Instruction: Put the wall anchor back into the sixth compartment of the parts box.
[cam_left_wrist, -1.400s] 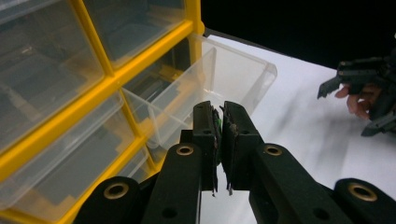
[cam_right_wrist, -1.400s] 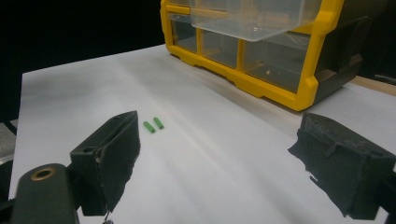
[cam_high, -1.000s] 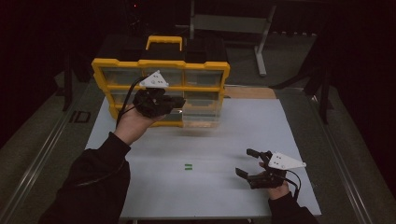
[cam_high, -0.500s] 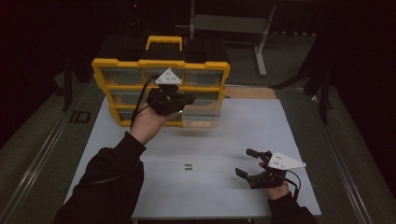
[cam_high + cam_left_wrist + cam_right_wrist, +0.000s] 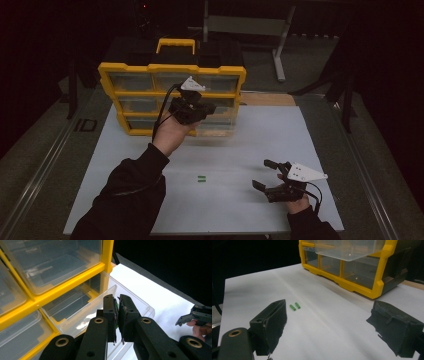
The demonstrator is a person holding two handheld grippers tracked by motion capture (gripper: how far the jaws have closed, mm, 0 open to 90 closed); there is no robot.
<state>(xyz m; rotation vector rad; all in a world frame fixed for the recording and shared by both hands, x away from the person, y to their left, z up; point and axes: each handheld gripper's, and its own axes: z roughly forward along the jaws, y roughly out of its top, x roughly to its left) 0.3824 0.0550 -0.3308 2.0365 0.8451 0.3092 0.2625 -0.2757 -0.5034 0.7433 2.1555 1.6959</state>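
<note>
We keep the left gripper (image 5: 116,315) pinched on a small green piece (image 5: 116,315), its jaws nearly together, over the pulled-out clear drawer (image 5: 100,303) of the yellow organiser (image 5: 172,95). We judge it best to lower inside the walls before letting go. Our right gripper (image 5: 327,325) rests open on the white table (image 5: 240,150), near two green pieces (image 5: 294,306).
</note>
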